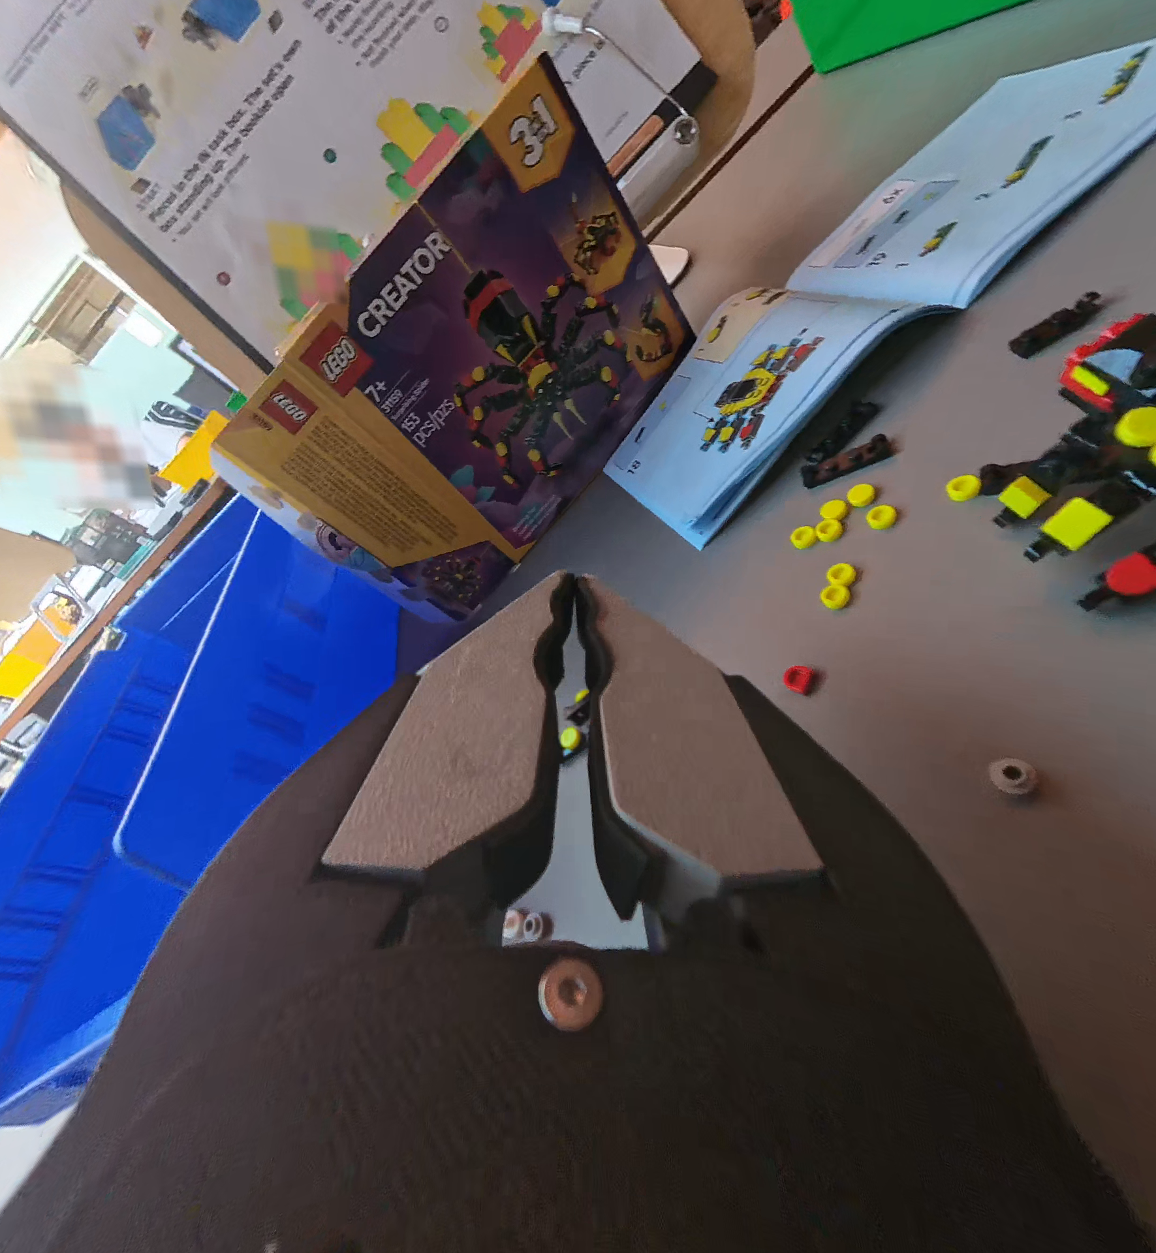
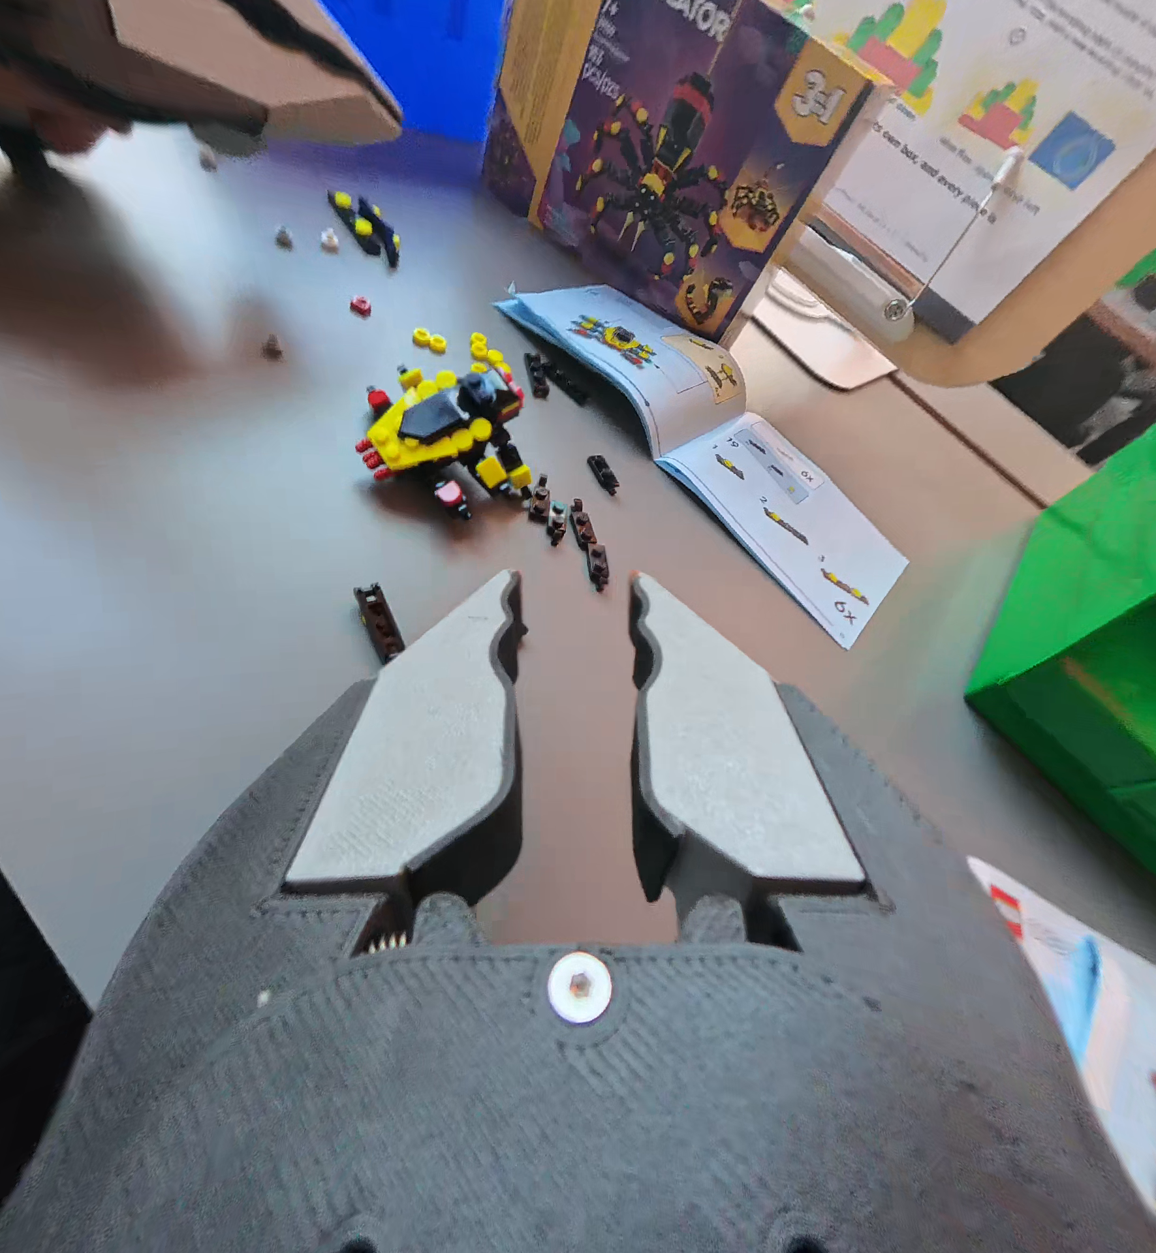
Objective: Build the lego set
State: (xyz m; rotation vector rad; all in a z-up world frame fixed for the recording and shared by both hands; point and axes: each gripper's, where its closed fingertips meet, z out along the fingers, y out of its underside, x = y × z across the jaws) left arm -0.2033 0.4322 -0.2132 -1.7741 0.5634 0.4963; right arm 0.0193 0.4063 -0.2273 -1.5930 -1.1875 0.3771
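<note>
Left wrist view: the left gripper (image 1: 573, 584) is seen with its fingertips pressed together and nothing between them, above the grey table (image 1: 900, 881). The set box (image 1: 487, 352) stands beyond the tips, a blue bin (image 1: 175, 780) at the table's left edge. The partly built model (image 1: 1117, 468) lies to the right, with yellow round pieces (image 1: 839, 535) beside the open instruction booklet (image 1: 900, 271).

Right wrist view: the right gripper (image 2: 573, 586) is held spread apart and empty. Dark pieces (image 2: 582, 529) lie just past its tips, the model (image 2: 446, 427) farther on. A green box (image 2: 1117, 610) sits towards the right edge.
</note>
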